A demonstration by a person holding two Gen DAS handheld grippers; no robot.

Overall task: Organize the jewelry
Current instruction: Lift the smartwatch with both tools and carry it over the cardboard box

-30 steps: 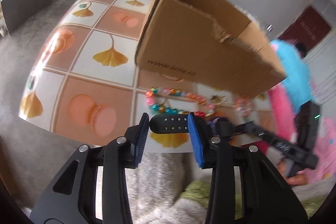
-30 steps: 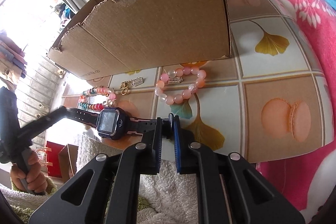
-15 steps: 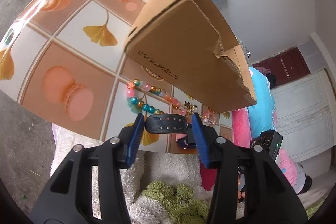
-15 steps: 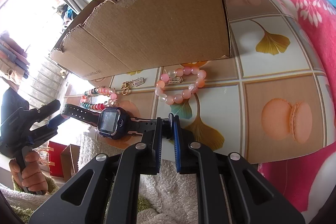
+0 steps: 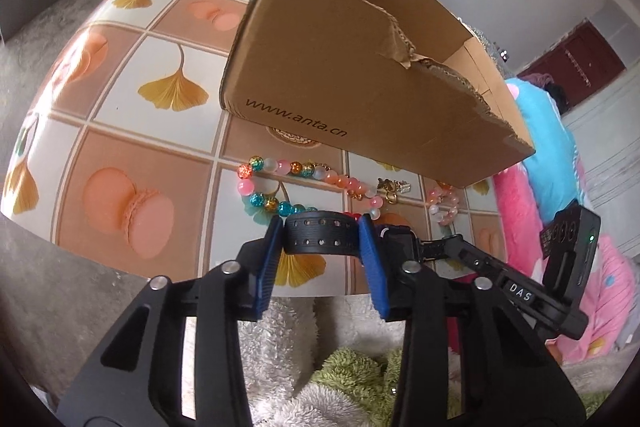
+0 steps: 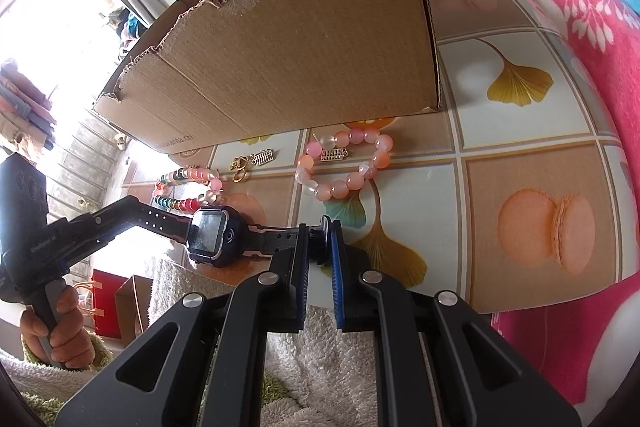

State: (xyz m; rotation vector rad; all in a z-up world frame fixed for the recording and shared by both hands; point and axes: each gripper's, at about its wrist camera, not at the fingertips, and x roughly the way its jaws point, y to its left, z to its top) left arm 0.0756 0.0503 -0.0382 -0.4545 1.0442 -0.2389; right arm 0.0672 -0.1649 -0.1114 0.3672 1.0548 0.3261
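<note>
Holding the watch (image 6: 214, 233) stretched between both tools just past the table's (image 5: 120, 155) near edge, the work is at the handling step, before stowing. The right gripper (image 6: 318, 247) is pressed together on one strap end; the left gripper (image 5: 322, 241) has just been closing, its pads now against the perforated strap between them. Next, I judge, comes carrying it to the cardboard box (image 5: 344, 75) behind the bead bracelets (image 5: 280, 187), which needs both hands moving together.
</note>
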